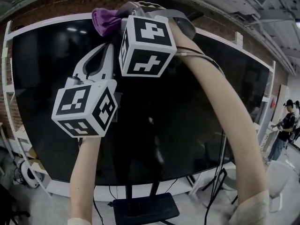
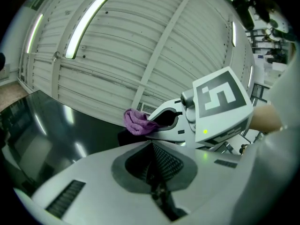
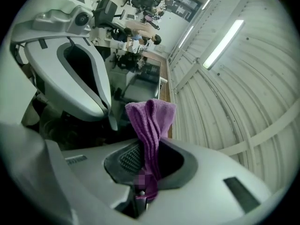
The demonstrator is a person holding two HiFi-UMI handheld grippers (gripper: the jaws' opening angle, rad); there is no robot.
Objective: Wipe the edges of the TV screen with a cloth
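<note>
Brick wall (image 1: 42,6) runs behind the installation, with a grey floor (image 1: 47,203) below. A white frame (image 1: 47,22) borders the large black TV screen (image 1: 187,116), which is mounted on a dark stand (image 1: 145,209). The glass is glossy and reflects ceiling lights.

Left gripper (image 1: 107,48): raised in front of the upper left area of the screen. Jaws are closed together with nothing between them.

Cloth (image 1: 105,20): purple, bunched, located at the top edge of the screen, left of centre. Contact with the frame cannot be confirmed.

Right gripper (image 1: 121,21): just beside and above the left gripper, with its jaws clamped on the cloth. The folded fabric stands up from between the ribbed pads.

Ceiling (image 2: 154,41): white ribbed panels carrying a long strip light (image 2: 86,27).

Far right: a person (image 1: 283,130) stands on the floor, well apart from the screen.
</note>
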